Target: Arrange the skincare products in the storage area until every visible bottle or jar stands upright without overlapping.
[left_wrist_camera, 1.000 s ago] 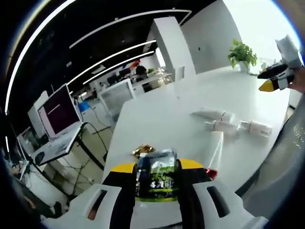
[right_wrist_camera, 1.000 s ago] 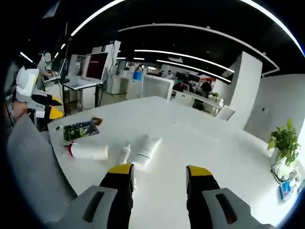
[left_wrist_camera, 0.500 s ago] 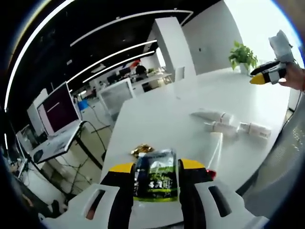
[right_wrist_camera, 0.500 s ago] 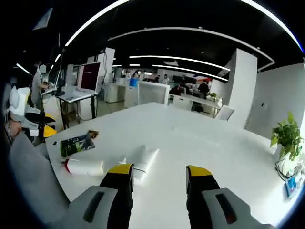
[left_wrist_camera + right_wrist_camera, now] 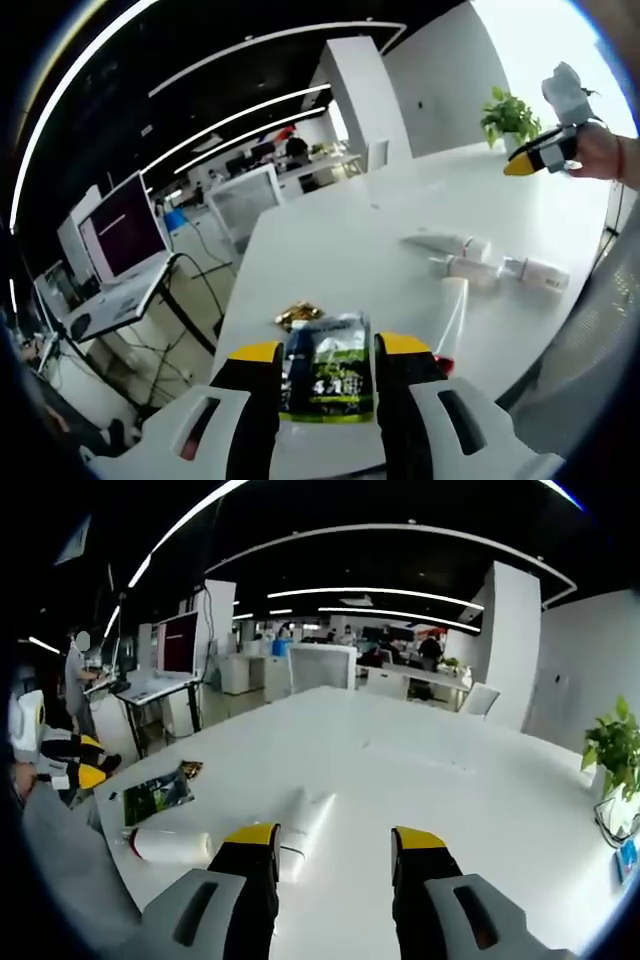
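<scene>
1. Desk [image 5: 340,230], white and broad, carries everything; in the right gripper view it [image 5: 430,780] spreads out toward 12 o'clock, with office workstations beyond and a potted plant [image 5: 612,755] at 3 o'clock.
2. Left gripper [image 5: 325,352] hangs above the near desk edge, its fingers [image 5: 258,352] spread, with a green-and-black sachet [image 5: 326,368] lying flat on the desk between them; whether they touch it cannot be told.
3. Right gripper [image 5: 333,837] has its fingers [image 5: 250,834] spread wide and holds nothing; its other finger [image 5: 418,837] stands over bare desk.
4. Compared with a second ago, the right gripper has risen: in the left gripper view it [image 5: 528,160] now sits higher at 2 o'clock, gripped by a hand [image 5: 600,152], and the tubes appear lower and nearer the fingers in the right gripper view.
5. White tube with a red cap [image 5: 170,845] lies on its side at 8 o'clock in the right gripper view; the same tube [image 5: 455,315] shows at 4 o'clock in the left gripper view.
6. Second white tube [image 5: 305,818] lies flat just beyond the left finger of the right gripper, partly hidden by it.
7. Three small white bottles [image 5: 485,262] lie toppled near one another at 3 o'clock in the left gripper view.
8. Small gold wrapper [image 5: 300,314] lies just beyond the sachet.
9. Left gripper [image 5: 62,765] shows at 9 o'clock in the right gripper view, near the sachet [image 5: 155,795].
</scene>
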The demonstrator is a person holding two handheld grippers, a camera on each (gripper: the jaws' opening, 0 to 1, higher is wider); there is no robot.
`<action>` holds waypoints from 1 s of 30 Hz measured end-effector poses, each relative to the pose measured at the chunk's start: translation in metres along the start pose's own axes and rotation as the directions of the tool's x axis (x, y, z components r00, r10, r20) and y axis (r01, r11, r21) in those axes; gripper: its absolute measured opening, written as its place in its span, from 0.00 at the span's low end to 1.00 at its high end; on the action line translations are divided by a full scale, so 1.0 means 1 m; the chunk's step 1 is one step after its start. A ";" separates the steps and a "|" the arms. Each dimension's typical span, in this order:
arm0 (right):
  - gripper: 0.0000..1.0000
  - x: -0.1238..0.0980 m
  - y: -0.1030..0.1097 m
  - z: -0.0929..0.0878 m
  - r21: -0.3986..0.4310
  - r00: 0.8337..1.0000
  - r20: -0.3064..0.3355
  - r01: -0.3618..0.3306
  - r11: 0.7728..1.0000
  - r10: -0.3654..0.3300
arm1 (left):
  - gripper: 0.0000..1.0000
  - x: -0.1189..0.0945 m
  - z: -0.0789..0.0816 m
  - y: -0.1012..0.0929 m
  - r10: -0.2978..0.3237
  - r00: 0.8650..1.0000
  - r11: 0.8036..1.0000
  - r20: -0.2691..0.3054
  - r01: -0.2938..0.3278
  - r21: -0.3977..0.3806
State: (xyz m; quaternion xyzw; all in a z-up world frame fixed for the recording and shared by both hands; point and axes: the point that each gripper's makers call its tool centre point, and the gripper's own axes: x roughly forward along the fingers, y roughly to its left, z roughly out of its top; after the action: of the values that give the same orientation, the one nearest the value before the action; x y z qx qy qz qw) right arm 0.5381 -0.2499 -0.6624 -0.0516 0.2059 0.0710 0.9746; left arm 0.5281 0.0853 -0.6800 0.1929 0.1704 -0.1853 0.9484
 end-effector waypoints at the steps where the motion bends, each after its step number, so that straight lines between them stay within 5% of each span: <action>1: 0.41 0.002 0.000 0.000 0.008 1.000 0.000 -0.006 1.000 0.006 | 0.38 0.000 0.000 0.000 -0.001 1.000 1.000 0.000 0.001 0.000; 11: 0.41 0.025 0.000 -0.007 0.082 0.998 -0.046 -0.048 0.996 0.052 | 0.39 0.000 -0.001 0.001 -0.008 1.000 0.999 -0.002 0.007 -0.038; 30: 0.46 0.074 0.013 -0.004 0.063 0.986 -0.111 -0.121 0.991 0.128 | 0.44 0.000 0.002 0.001 -0.019 1.000 0.996 0.013 0.020 -0.088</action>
State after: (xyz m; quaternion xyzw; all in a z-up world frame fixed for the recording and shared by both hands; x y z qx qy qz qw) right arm 0.6011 -0.2286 -0.6968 -0.0150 0.2664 0.1229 0.9559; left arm 0.5290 0.0858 -0.6782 0.1483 0.1746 -0.1881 0.9551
